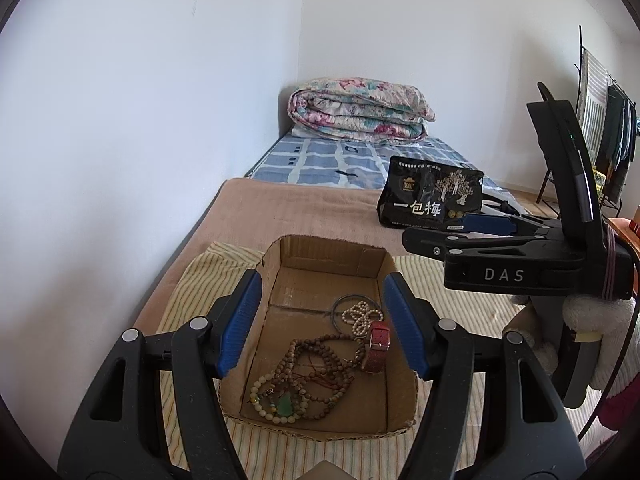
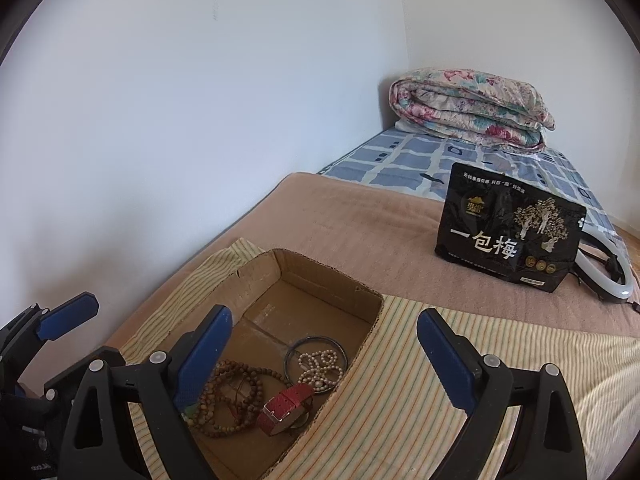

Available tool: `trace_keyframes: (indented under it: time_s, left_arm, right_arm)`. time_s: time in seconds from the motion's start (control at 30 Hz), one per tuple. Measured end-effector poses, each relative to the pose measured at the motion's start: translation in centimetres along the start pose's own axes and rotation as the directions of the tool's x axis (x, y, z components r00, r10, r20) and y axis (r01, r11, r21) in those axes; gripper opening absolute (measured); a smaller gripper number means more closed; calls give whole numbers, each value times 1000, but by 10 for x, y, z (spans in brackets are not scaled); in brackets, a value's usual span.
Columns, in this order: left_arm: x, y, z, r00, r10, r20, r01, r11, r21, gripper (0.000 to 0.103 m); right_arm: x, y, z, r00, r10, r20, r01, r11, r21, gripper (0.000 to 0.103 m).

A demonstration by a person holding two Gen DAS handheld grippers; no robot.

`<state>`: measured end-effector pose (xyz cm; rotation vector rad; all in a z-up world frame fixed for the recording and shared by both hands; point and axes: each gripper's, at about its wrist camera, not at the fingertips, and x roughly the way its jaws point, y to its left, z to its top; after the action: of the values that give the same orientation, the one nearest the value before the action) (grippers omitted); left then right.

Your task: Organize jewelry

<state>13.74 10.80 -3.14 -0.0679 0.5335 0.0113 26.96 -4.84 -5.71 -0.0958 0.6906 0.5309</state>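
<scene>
1. Above, we see the cardboard box (image 1: 320, 276) lying open-topped on a yellow striped cloth (image 1: 452, 300), which is spread over a tan blanket (image 1: 304, 212) on the bed.
2. Inside the box we find all the visible jewelry: a long string of brown wooden beads (image 1: 320, 364), a pale bead bracelet with a green pendant (image 1: 276, 404), a white pearl strand (image 1: 362, 316), a dark bangle (image 1: 352, 300) and a red watch strap (image 1: 376, 346). The pieces lie tangled near one another on the box floor; the pearls overlap the bangle.
3. We view the left gripper (image 1: 320, 328) from behind its two blue-padded fingers (image 1: 240, 324). Its jaws stand wide apart with nothing between the pads, framing the box from above.
4. We see the right gripper (image 2: 324, 360) likewise spread wide and empty, one pad over the box, the other over the striped cloth. In the left wrist view it appears to the right, beyond the box.
5. Behind the box, a black snack bag (image 2: 508, 236) with gold tree artwork stands upright on the tan blanket, well apart from the box; a white ring light (image 2: 608, 272) lies just behind it.
6. At the far end, a folded floral quilt (image 2: 468, 108) rests on a blue checked sheet (image 2: 420, 156) in the corner.
</scene>
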Motion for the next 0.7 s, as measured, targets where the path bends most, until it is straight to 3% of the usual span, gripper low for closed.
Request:
trace_keyframes:
  time_s: [0.57, 0.7]
  left_arm:
    - [-80, -30, 34, 994, -19, 110, 17, 1000, 19, 66]
    - [-99, -41, 33, 993, -20, 119, 16, 999, 33, 74]
  right_arm:
    - [-101, -24, -15, 993, -67, 99, 66, 998, 11, 101]
    - [-126, -30, -26, 989, -87, 119, 85, 996, 20, 103]
